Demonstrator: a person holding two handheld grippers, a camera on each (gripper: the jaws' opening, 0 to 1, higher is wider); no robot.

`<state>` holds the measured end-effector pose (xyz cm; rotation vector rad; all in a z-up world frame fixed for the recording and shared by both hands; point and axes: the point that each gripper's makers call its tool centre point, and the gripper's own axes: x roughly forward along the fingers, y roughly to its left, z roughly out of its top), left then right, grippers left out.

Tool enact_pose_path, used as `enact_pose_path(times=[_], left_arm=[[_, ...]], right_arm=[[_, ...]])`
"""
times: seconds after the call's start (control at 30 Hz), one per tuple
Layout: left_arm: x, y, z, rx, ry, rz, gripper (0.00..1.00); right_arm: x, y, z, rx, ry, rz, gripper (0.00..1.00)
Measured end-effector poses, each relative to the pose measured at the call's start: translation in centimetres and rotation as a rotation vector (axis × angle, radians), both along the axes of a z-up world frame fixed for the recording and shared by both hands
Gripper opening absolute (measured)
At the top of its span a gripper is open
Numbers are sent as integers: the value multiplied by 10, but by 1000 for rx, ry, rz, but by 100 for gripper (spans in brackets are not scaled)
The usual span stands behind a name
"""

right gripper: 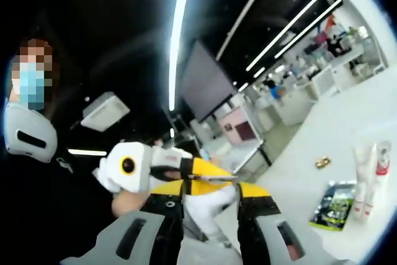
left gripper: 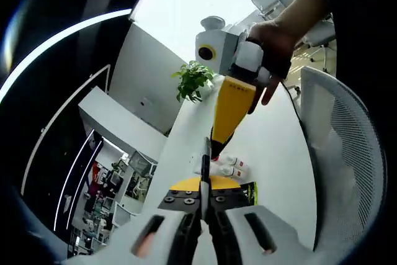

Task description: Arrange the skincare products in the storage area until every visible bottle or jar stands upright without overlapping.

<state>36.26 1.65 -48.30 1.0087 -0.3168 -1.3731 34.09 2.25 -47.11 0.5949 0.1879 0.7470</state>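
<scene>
Tubes (left gripper: 226,164) lie (on table (left gripper: 273,153)) beyond left gripper (left gripper: 203,228).

Yellow-and-black tongs (left gripper: 217,144) on white housings with dark screws.

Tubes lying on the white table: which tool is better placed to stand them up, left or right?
Probably right. In the left gripper view the right tool hangs with its tip just above the tubes, and its jaws look open in its own view. The left tool looks shut.
</scene>
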Motion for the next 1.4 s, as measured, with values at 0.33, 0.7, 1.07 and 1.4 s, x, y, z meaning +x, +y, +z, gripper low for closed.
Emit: enact_pose_path(times=[0.33, 0.7, 1.07, 1.4], left_arm=[[1, -1, -2, 113, -363, -19, 4], [2, 0, -10, 143, -420, -36, 4], [9, -5, 3, 7, -304, 1, 14], [15, -5, 16, -108, -163, 34, 21]], right_arm=[[7, -1, -4, 204, 157, 31, 11], [13, -4, -24, 324, 304, 25, 0], [20, -13, -16, 383, 258, -36, 0], [25, -16, -6, 424, 207, -55, 0]])
